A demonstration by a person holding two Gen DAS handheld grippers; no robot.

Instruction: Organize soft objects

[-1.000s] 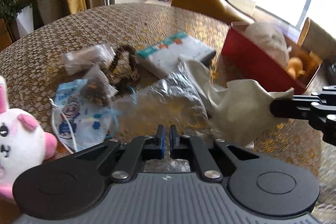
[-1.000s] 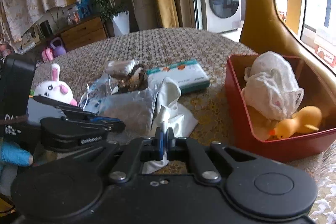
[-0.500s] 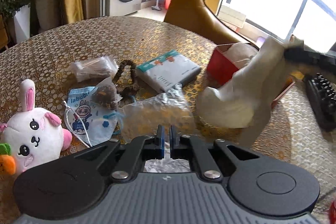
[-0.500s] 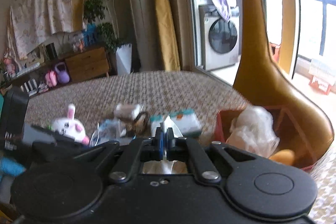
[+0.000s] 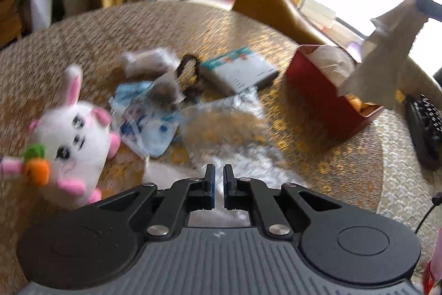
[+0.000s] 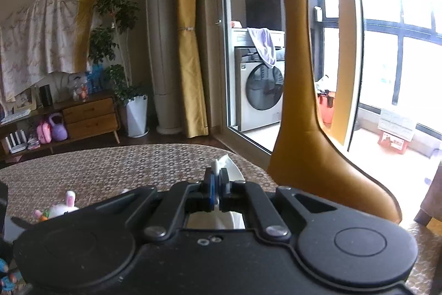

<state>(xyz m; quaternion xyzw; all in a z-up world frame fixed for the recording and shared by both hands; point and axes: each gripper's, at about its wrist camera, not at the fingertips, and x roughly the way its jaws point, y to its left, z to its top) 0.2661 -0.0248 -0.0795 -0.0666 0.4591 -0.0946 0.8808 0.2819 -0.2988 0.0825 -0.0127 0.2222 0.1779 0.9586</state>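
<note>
My right gripper [image 6: 216, 176] is shut on a white cloth [image 6: 225, 165]. In the left wrist view the cloth [image 5: 386, 57] hangs from that gripper's tip [image 5: 426, 4], high above the red box [image 5: 328, 98]. The box holds a white bundle [image 5: 331, 60] and something yellow. My left gripper [image 5: 218, 173] is shut and empty, low over a clear plastic bag [image 5: 229, 126]. A white plush rabbit [image 5: 71, 134] with a carrot lies to its left.
On the patterned round table [image 5: 138, 26] lie a blue face mask [image 5: 149, 126], small packets [image 5: 149, 60], a dark bead string [image 5: 190, 71] and a tissue pack [image 5: 240, 71]. A black keyboard [image 5: 425, 126] sits at the right edge. A tall giraffe figure [image 6: 298, 101] stands behind the table.
My right gripper has lifted the white cloth off the table and carried it up and right, above the red box. My left gripper has drawn back a little and stays shut.
</note>
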